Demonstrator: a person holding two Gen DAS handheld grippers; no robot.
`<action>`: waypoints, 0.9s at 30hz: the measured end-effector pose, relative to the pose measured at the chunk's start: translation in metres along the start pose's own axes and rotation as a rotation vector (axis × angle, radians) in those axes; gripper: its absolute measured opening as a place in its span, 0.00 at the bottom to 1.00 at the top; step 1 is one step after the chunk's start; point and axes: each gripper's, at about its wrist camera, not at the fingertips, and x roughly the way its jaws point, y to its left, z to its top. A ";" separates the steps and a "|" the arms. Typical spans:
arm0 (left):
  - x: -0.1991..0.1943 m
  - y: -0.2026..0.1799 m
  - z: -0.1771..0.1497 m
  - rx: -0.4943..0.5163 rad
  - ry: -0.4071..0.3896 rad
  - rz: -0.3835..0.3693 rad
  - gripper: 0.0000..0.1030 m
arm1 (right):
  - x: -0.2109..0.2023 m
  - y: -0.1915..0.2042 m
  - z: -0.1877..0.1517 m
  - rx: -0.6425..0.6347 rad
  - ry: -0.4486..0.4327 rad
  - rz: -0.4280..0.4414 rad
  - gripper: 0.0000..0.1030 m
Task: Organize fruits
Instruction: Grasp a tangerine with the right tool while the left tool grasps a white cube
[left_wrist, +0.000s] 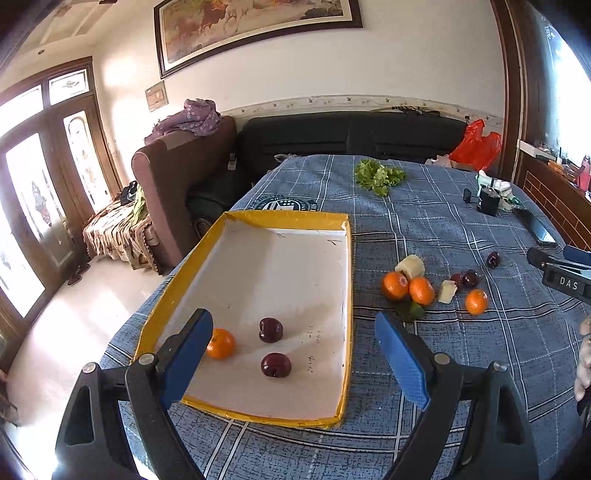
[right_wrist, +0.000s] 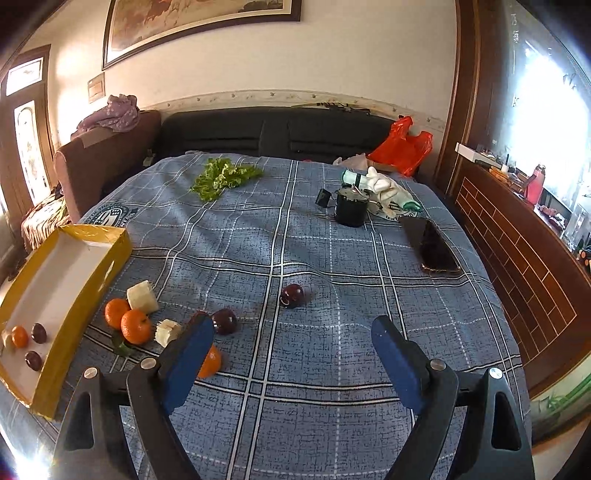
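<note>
While the left gripper hangs wide open and empty over the near end of the yellow-edged tray, that tray sits at the left edge of the table and holds one orange and two dark plums. Right of the tray, loose on the cloth, lie three more oranges, two pale chunks and more plums, all nearer the right gripper's side; the right gripper shows at that view's right edge.

From the right wrist, the right gripper also stands wide open with nothing between its fingers. A lone plum lies straight ahead, round, so no axis matters, with bare cloth between. I judge it the likeliest pick. One orange sits half hidden behind the left finger. Lettuce, a black can and a phone lie toward the far edge, well clear.
</note>
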 end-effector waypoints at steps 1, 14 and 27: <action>0.001 -0.001 0.000 0.001 0.002 -0.002 0.87 | 0.001 0.000 -0.001 -0.003 -0.002 -0.003 0.88; 0.032 -0.011 -0.004 -0.049 0.084 -0.130 0.86 | 0.037 -0.006 -0.001 0.032 0.085 0.170 0.80; 0.065 -0.045 0.010 0.009 0.136 -0.303 0.69 | 0.094 0.038 -0.031 -0.001 0.261 0.454 0.54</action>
